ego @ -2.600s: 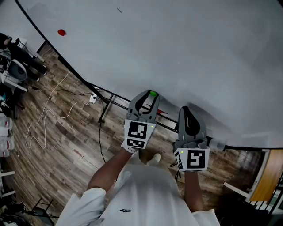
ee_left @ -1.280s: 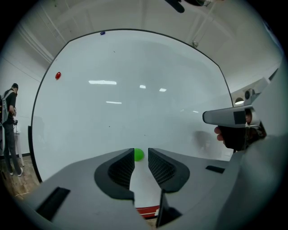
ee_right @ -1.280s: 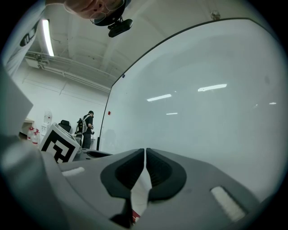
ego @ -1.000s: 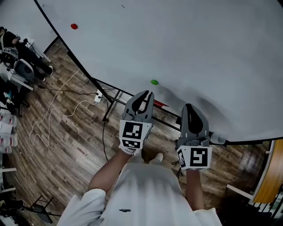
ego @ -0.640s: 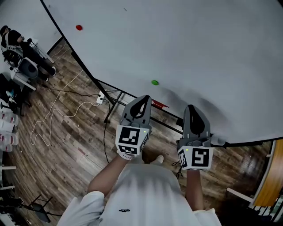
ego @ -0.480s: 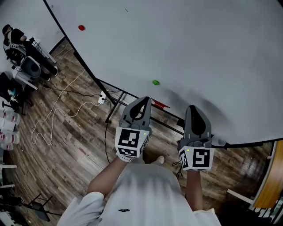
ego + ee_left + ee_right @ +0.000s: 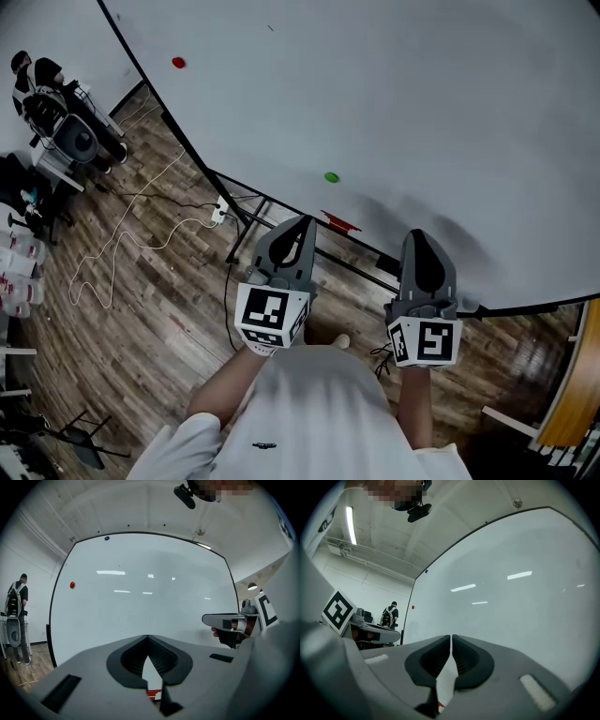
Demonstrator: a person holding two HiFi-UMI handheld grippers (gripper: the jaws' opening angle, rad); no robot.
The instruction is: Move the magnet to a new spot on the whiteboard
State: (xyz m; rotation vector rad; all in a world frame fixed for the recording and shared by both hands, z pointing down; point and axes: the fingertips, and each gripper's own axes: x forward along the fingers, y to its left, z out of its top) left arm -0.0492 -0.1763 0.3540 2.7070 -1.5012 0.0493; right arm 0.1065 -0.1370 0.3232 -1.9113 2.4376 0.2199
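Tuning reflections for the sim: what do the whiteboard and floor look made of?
Whiteboard: smooth glossy white, light streaks mirror in it; probably coated steel, since the green magnet clings. Floor: brown wood-grain planks, slight sheen; real wood or laminate unclear.

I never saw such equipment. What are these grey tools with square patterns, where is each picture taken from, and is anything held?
A person holds a two-jaw gripper in each hand: the left gripper and the right gripper. The patterned cubes belong to them. One picture comes from a camera on the person's head, looking down; two come from cameras riding on the grippers. Ahead is a whiteboard with a green magnet and a red magnet on it. Both grippers are shut and hold nothing.
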